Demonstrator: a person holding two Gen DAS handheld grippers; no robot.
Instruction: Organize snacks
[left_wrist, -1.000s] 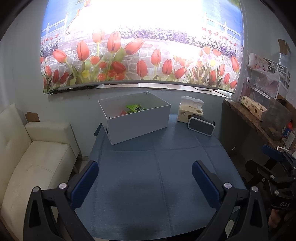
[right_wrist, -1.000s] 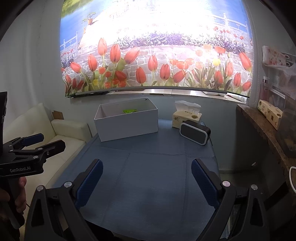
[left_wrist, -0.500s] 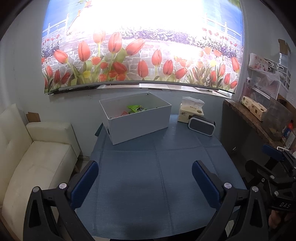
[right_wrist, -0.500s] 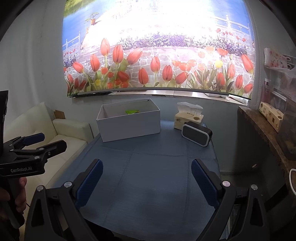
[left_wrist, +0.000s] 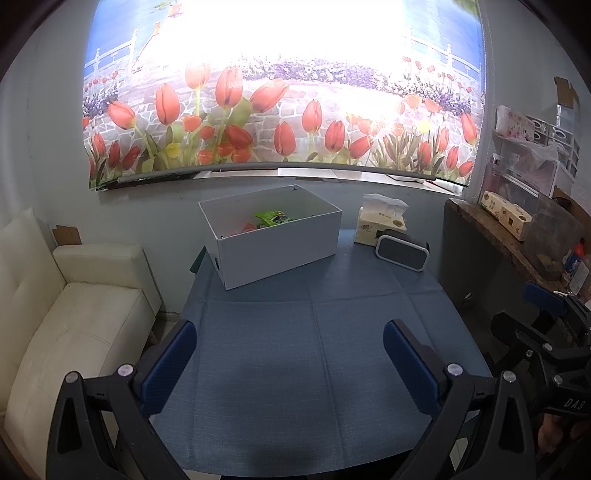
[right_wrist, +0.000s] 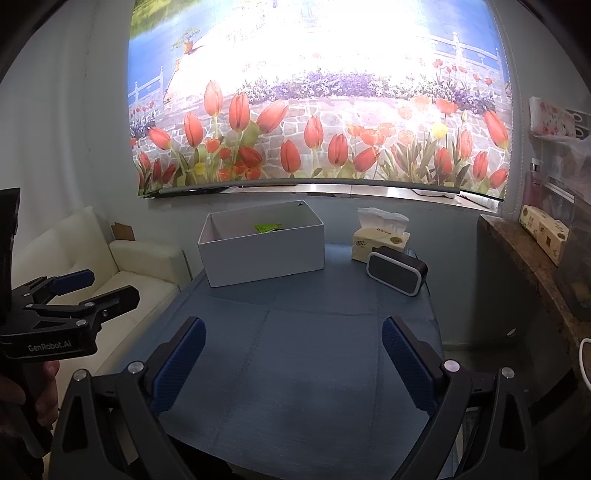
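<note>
A white open box (left_wrist: 280, 245) stands at the far side of the blue table (left_wrist: 306, 354). Inside it lie a green snack packet (left_wrist: 272, 218) and a red one (left_wrist: 242, 229). The box (right_wrist: 264, 254) and the green packet (right_wrist: 269, 228) also show in the right wrist view. My left gripper (left_wrist: 290, 356) is open and empty above the table's near part. My right gripper (right_wrist: 291, 354) is open and empty above the near part too. The left gripper (right_wrist: 85, 291) shows at the left edge of the right wrist view. The right gripper (left_wrist: 546, 321) shows at the right edge of the left wrist view.
A tissue box (left_wrist: 380, 225) and a dark speaker (left_wrist: 402, 253) stand right of the white box. A white sofa (left_wrist: 74, 306) is left of the table. A wooden shelf (left_wrist: 506, 236) with boxes runs along the right wall.
Both views have shifted slightly; the box and table sit a little lower and nearer in the right wrist view. Both grippers stay open and empty.
</note>
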